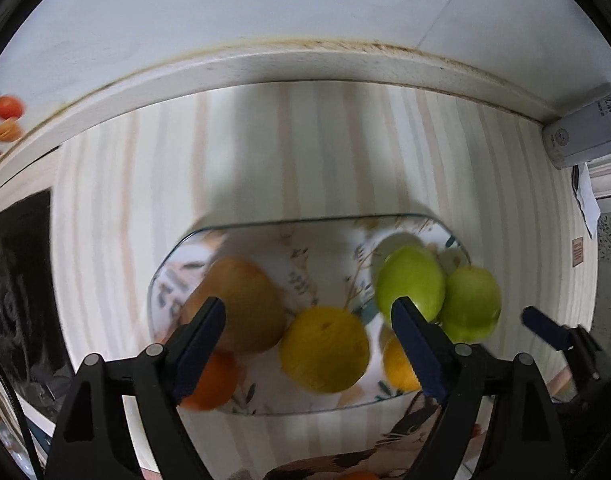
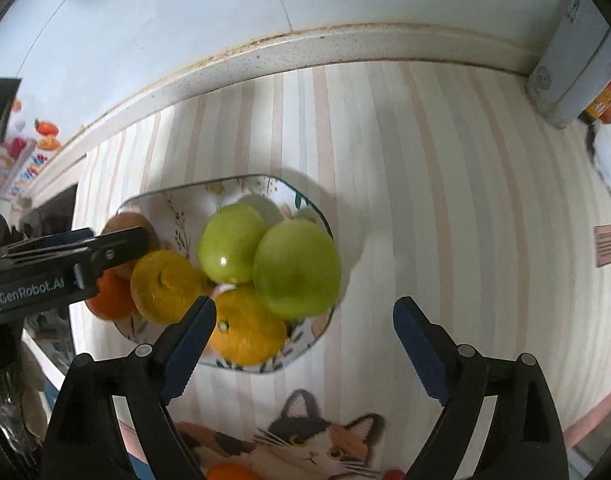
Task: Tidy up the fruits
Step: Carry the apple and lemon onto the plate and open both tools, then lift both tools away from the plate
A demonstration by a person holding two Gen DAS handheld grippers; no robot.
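Six fruits sit on the plate [image 2: 323, 216] on the striped desk [image 2: 425, 160]: two green apples [image 2: 297, 268] touching, two yellow citrus [image 2: 167, 286], an orange [image 2: 109, 300] and a brown pear [image 1: 241, 304]. The left gripper [image 1: 309, 324] hangs wide open above them, holding nothing. The right gripper [image 2: 305, 322], also wide open and empty, is over the plate's edge.

Patterned octagonal plate [image 2: 305, 200] on striped desk [image 2: 445, 160] holds two green apples [image 2: 297, 264], yellow citrus [image 2: 167, 286] left of them; grey carton [image 2: 565, 68] far right.
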